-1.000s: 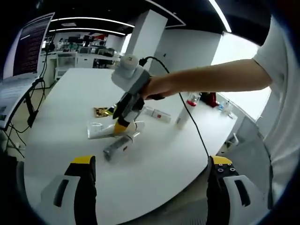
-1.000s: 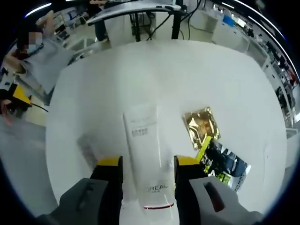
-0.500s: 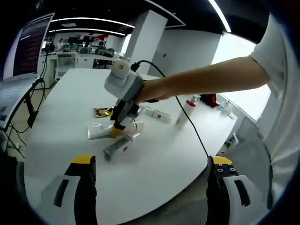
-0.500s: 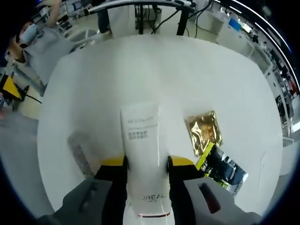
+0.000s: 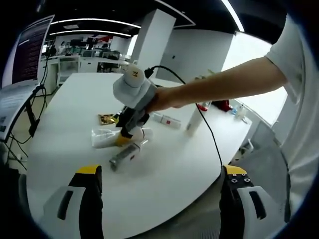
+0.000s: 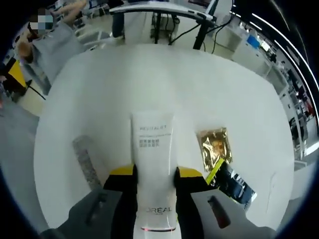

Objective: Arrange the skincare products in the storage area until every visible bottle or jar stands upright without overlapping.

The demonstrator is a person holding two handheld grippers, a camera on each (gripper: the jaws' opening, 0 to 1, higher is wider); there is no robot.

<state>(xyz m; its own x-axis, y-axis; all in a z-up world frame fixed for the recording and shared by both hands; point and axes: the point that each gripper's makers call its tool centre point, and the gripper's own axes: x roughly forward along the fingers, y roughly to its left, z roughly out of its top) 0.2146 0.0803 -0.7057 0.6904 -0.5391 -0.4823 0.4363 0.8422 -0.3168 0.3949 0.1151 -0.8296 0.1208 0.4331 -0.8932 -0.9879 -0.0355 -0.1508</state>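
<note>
The right gripper (image 6: 154, 177) has its jaws closed against the two sides of the white tube (image 6: 154, 164), which lies flat on the table (image 6: 199, 89). In the right gripper view the long axis of the tube runs straight away from the gripper, along the line of the jaws: the printed end is near, between the jaws, and the flat crimped end points far. So the hold is across the narrow width, near the cap end. To stand the tube upright, the hand probably must turn so that this far end swings up.

The left gripper (image 5: 159, 181) is wide open and holds nothing. It hangs near the table edge, well apart from the products, so the right hand is much nearer to the work.

Just left of the tube lies a grey tube (image 6: 85, 164), also flat, and to its right a gold sachet (image 6: 214, 145). Both are near, so the turn may brush them.
</note>
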